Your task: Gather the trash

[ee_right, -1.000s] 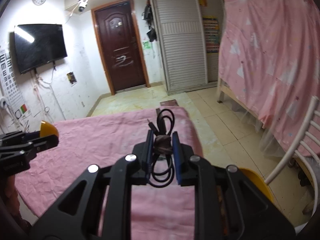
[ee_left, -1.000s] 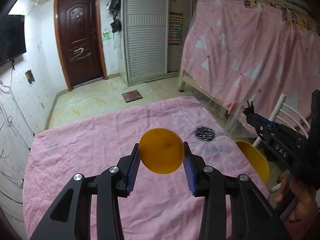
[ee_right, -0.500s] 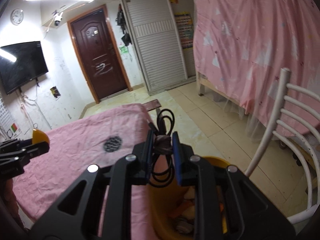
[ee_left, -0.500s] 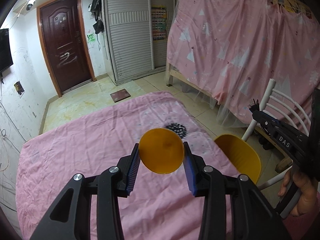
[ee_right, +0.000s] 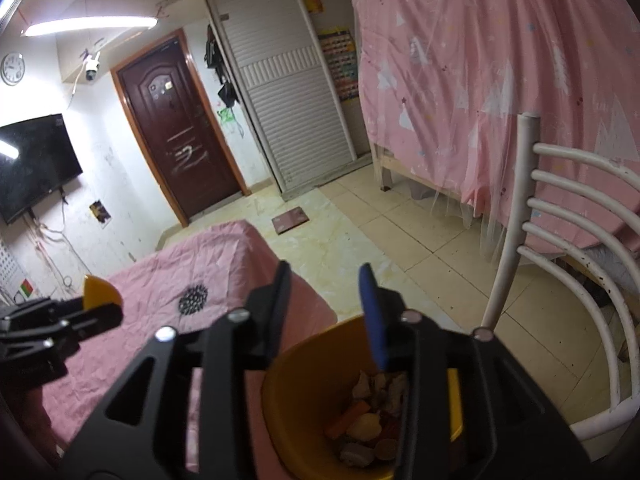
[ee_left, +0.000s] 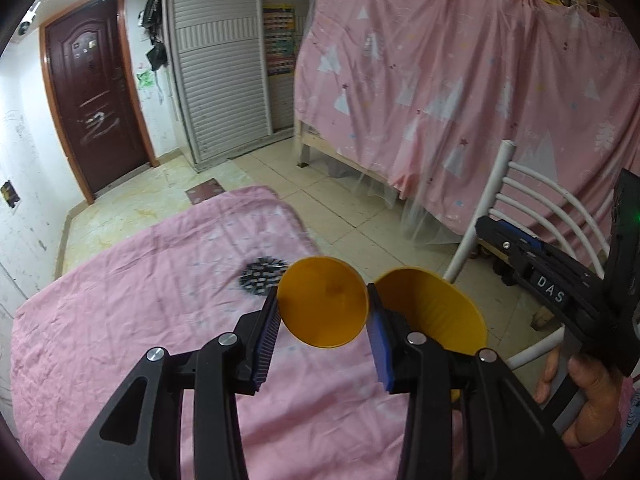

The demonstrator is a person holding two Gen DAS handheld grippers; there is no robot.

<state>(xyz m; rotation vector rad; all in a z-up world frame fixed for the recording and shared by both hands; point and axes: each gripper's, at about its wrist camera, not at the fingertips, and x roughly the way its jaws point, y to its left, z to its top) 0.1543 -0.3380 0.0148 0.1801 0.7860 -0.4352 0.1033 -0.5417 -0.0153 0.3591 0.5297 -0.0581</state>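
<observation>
Trash bin, yellow, stands below the right hand-held gripper, whose jaws have just been opening, empty, marked "DAS". Left hand-held gripper clamps an orange disc.

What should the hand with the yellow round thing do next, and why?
Probably carry the yellow disc a little further right, over the yellow bin, then let go. The left gripper is shut on the disc, which is beside the bin's rim, above the pink cloth. The right gripper is open and empty over the bin.
</observation>
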